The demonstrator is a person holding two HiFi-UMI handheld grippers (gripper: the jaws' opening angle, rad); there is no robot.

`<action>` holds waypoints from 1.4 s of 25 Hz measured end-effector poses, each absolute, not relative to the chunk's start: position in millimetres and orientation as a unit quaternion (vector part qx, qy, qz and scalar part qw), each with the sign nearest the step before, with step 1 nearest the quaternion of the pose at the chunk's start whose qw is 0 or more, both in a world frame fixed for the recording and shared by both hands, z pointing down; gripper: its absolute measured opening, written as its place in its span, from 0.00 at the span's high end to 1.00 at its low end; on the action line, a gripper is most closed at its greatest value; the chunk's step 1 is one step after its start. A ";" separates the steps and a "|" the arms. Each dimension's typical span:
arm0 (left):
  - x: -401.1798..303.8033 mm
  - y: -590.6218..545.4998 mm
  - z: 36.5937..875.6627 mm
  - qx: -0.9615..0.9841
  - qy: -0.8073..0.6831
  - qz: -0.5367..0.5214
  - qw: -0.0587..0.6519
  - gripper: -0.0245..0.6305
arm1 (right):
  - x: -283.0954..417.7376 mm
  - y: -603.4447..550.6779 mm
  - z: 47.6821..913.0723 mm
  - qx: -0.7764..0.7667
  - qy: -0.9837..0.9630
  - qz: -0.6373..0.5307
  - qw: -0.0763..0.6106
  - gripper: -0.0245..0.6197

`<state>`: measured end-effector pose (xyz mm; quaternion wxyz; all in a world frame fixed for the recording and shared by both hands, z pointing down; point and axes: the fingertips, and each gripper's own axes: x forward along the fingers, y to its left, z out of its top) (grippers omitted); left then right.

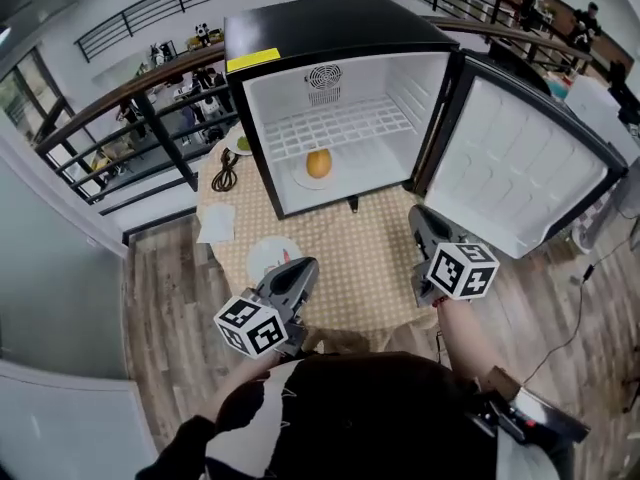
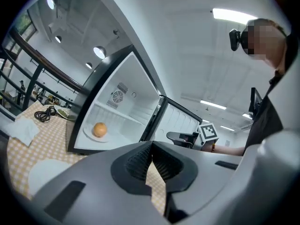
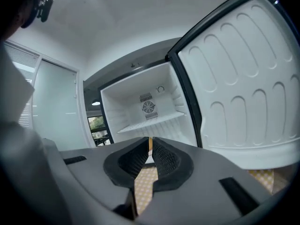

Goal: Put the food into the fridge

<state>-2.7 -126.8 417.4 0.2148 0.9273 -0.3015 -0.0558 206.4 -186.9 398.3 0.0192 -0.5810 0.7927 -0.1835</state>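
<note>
An orange (image 1: 318, 163) lies on a white plate (image 1: 300, 180) on the floor of the open black mini fridge (image 1: 330, 28), under its wire shelf. In the left gripper view the orange (image 2: 99, 129) shows inside the fridge ahead. My left gripper (image 1: 305, 265) hovers over the table's near left part; its jaws (image 2: 151, 146) are shut and empty. My right gripper (image 1: 420, 213) is held near the foot of the fridge door, pointing at the fridge; its jaws (image 3: 151, 142) stand almost together with only a thin slit, nothing between them.
The fridge door (image 1: 520, 168) swings wide open to the right. An empty white plate (image 1: 265, 253), a white napkin (image 1: 217, 223) and a coiled black cable (image 1: 226, 173) lie on the checked table (image 1: 370, 258) left of the fridge. A railing runs behind the table.
</note>
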 end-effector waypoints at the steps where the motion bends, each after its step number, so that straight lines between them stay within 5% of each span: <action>1: 7.1 -115.0 416.0 0.927 -0.305 -0.059 0.212 0.94 | 214.5 -172.7 396.9 -0.580 0.794 -0.179 0.019 0.91; 16: 77.8 31.9 443.5 0.903 -0.352 -0.065 0.237 0.94 | 281.3 -23.1 452.3 -0.550 0.806 -0.218 -0.016 0.94; 35: 84.4 72.8 435.8 0.901 -0.368 -0.070 0.220 0.94 | 291.5 15.9 450.8 -0.547 0.812 -0.202 -0.017 0.94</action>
